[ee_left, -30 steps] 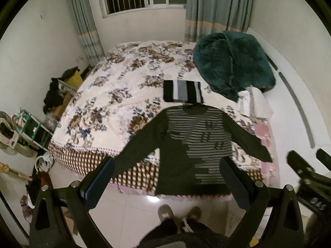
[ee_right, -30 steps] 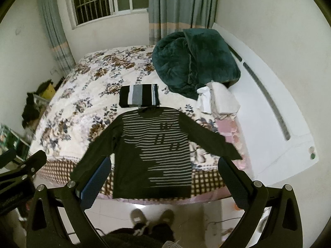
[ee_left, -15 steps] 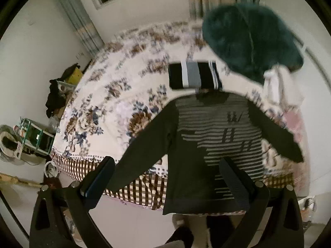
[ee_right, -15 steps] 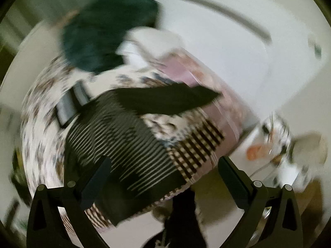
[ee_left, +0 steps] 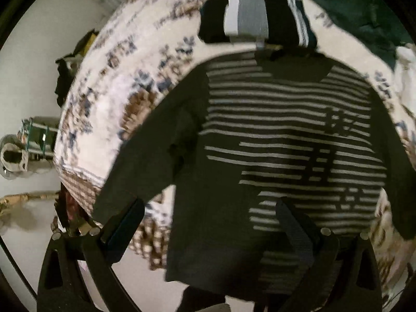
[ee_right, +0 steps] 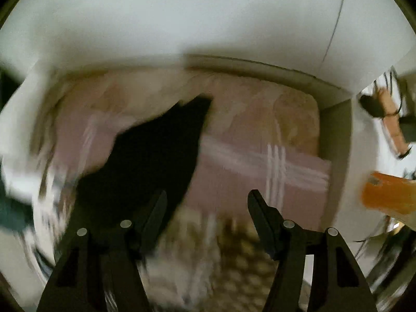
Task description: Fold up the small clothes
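The sweater (ee_left: 273,156) is dark charcoal with thin pale grey horizontal stripes across the chest and plain dark sleeves (ee_right: 156,156). The bedspread (ee_left: 124,85) is cream with brown and blue flowers and a brown-and-white checked border. The folded garment (ee_left: 254,20) is black with white and grey bands. The blanket (ee_left: 364,5) is deep teal

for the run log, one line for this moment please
stage: reaching | striped sweater: flat on bed | left gripper: open, empty | right gripper: closing, empty, over sleeve
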Available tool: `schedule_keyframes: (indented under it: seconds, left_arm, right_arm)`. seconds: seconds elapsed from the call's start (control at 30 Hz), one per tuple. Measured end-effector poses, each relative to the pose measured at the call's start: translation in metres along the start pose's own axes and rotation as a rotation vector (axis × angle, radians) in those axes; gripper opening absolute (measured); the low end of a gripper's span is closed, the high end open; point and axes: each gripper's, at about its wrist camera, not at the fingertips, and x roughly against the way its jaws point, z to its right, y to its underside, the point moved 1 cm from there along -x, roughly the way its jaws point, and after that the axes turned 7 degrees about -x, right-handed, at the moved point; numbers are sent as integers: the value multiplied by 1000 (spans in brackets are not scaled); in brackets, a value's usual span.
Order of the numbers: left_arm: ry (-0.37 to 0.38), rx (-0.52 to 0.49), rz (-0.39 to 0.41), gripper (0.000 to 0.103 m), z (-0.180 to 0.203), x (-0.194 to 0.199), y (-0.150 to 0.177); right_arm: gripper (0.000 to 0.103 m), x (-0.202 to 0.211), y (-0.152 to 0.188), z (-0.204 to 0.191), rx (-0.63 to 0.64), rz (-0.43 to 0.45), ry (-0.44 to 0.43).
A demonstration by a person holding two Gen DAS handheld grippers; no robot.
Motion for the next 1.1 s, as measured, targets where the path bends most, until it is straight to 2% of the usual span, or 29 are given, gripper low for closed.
schedule_keyframes:
  seconds: [0.1, 0.23, 0.27, 0.3, 0.33, 0.53, 0.63, 0.7, 0.73, 0.77, 0.83, 0.97, 1.03, 1.07, 1.1]
  left_arm:
    - [25, 5, -56, 103, 25, -40, -6]
    - [69, -16, -104, 103, 56, -76, -7]
    - [80, -29, -106, 103, 63, -82, -6]
    - [87, -44, -107, 103, 69, -86, -4]
    - [90, -67, -109, 103, 76, -91, -2]
    - [109, -129, -120, 103, 91, -103, 8]
    - [99, -152, -111, 103, 91, -103, 10]
    - [95, -158, -108, 103, 89, -104, 8]
    - [91, -157, -105, 103, 88, -104, 7]
    - [90, -155, -103, 103, 86, -105, 5]
    - [92, -149, -98, 103, 84, -106, 3]
    - [95, -135, -98, 103, 82, -112, 1]
    - [99, -132, -101, 103, 83, -114, 2]
    - [98, -131, -103, 103, 84, -116, 3]
    - [100, -131, -103, 103, 84, -117, 4]
  right_arm:
    - [67, -48, -36, 5, -104, 16, -20]
    - [68, -95, -56, -5, -129, 17, -65]
    - [61, -95, -56, -8, -124, 67, -72]
    - [44, -92, -54, -12, -102, 120, -98]
    - [5, -90, -51, -16, -61, 144, -106]
    - [5, -68, -24, 7, 6, 223, -44]
    - [5, -76, -15, 14, 13, 150, -50]
    - [10, -86, -19, 16, -17, 108, -82]
    - [22, -92, -25, 17, -47, 96, -102]
    - [43, -97, -30, 17, -86, 87, -141]
    - [57, -105, -37, 15, -159, 75, -205]
    - [57, -146, -45, 7, -276, 2, -264]
    - [57, -153, -45, -2, -301, 28, -284]
    - [49, -153, -45, -9, -291, 67, -287]
    - [34, -151, -44, -17, -267, 107, -284]
